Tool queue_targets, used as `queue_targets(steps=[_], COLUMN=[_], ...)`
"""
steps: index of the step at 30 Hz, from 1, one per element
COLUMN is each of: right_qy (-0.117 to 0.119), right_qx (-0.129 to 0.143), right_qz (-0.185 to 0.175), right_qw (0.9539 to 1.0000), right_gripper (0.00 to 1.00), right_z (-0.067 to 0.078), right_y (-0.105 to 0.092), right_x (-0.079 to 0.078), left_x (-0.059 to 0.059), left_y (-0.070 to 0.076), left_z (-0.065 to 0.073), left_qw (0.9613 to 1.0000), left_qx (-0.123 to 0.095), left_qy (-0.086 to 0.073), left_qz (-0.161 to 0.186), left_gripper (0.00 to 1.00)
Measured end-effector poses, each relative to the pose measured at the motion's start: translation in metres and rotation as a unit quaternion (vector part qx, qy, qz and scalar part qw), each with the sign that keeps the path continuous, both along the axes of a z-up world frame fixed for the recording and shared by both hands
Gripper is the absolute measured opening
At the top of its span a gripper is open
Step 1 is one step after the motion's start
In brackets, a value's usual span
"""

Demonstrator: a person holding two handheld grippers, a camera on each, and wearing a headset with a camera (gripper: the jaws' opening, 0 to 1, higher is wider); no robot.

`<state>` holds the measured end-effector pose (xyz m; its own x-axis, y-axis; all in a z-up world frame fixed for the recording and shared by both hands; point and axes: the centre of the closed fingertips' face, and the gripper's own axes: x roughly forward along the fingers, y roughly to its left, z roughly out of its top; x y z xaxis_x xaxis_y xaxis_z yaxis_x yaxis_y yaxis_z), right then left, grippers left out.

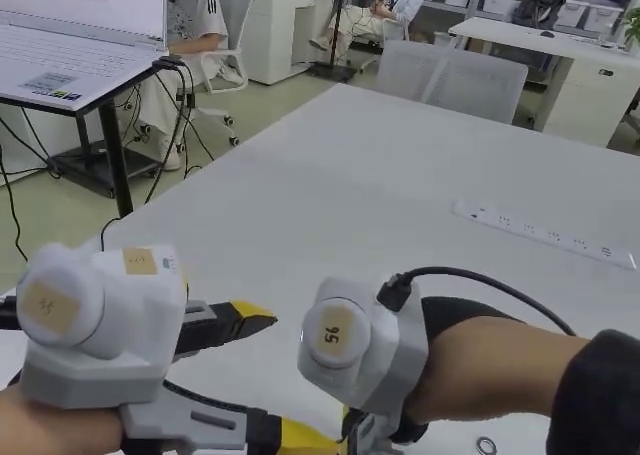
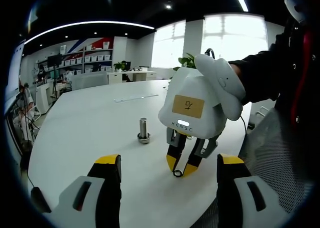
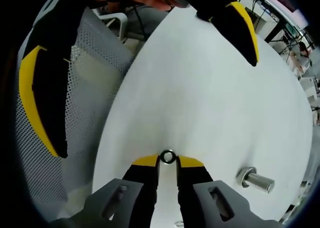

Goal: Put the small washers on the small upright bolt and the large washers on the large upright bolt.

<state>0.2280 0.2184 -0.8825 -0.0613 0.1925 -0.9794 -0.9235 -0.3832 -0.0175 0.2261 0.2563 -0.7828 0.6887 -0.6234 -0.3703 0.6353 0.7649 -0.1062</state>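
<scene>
Washer in the pinch: the right gripper [image 2: 182, 165], jaws drawn together on the rim of a small washer [image 3: 168, 156], holds the ring flat at its tips, down at the white table [image 3: 200, 97]. An upright bolt [image 2: 143, 128] stands ahead of that claw and off to one side of its tips, near but clear of them. From these angles it is hard to say whether this is the small bolt or the large one. The left gripper [image 3: 157, 107] faces the working claw from across the table, jaws wide apart and carrying nothing. A second washer [image 1: 486, 445] lies loose on the table behind the right claw, beside the person's forearm.

Done well, the step calls for a lift clear of the bolt's top and a level ring. The hole should be centred over the shank before lowering. The jaws should open only once the washer has started down the thread, and the claw's tips must not knock the bolt over.
</scene>
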Motion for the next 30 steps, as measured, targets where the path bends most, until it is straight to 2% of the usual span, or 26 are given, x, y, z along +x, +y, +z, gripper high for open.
queue_targets(steps=[15,30], right_qy=[0.008,0.006], right_qx=[-0.002,0.016], right_qz=[-0.016,-0.060], right_qw=[0.9998,0.9981], right_gripper=[0.14,0.13], right_z=[0.003,0.026], right_y=[-0.007,-0.025], right_x=[0.003,0.018], left_x=[0.001,0.007], left_y=[-0.002,-0.013], left_z=[0.000,0.002], left_qw=[1.0000,0.9992], left_qx=[0.002,0.016], left_qy=[0.002,0.004], left_qz=[-0.004,-0.037], left_gripper=[0.78,0.78])
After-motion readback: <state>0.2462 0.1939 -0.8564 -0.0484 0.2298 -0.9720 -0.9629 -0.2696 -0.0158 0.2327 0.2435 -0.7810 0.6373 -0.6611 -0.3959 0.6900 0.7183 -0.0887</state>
